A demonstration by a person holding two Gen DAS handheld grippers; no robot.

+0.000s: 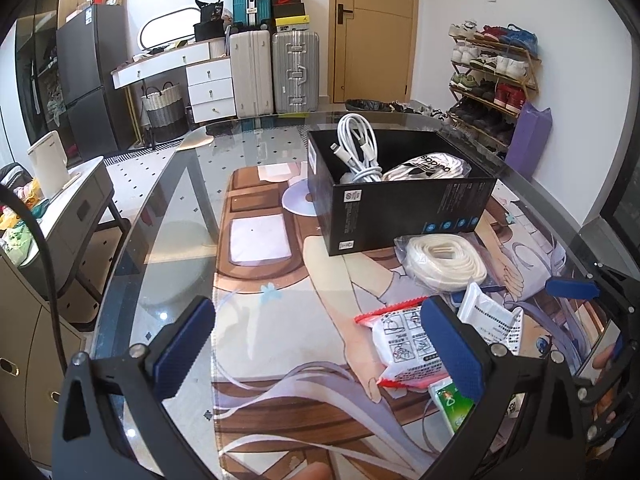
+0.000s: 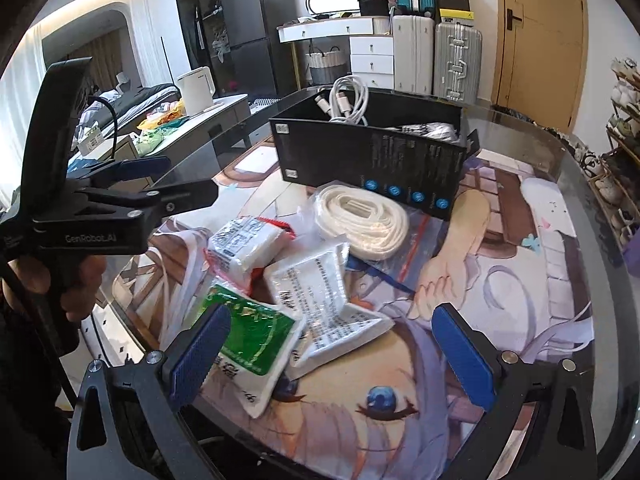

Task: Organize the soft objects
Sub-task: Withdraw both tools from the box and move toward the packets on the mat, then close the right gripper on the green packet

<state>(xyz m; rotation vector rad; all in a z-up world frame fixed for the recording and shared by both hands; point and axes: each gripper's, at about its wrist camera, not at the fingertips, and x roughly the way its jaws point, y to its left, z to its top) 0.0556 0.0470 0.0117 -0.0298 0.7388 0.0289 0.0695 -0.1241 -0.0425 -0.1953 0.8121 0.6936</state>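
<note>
A black box (image 1: 400,204) (image 2: 372,160) stands on the printed mat and holds a white cable (image 1: 358,148) (image 2: 348,100) and a white bagged item (image 1: 428,168). In front of it lie a bagged coil of white rope (image 1: 444,260) (image 2: 360,220), a red-edged white packet (image 1: 404,348) (image 2: 244,248), a white text-printed packet (image 1: 488,316) (image 2: 320,292) and a green packet (image 1: 452,400) (image 2: 252,336). My left gripper (image 1: 318,348) (image 2: 192,180) is open over bare mat, left of the packets. My right gripper (image 2: 332,352) (image 1: 596,316) is open just short of the green and text-printed packets and holds nothing.
The printed mat (image 1: 260,320) covers a glass table (image 1: 180,184) whose rounded edge runs close on the left. A side table with a white kettle (image 2: 196,88) stands left. Suitcases (image 1: 276,68), a door and a shoe rack (image 1: 492,80) line the far wall.
</note>
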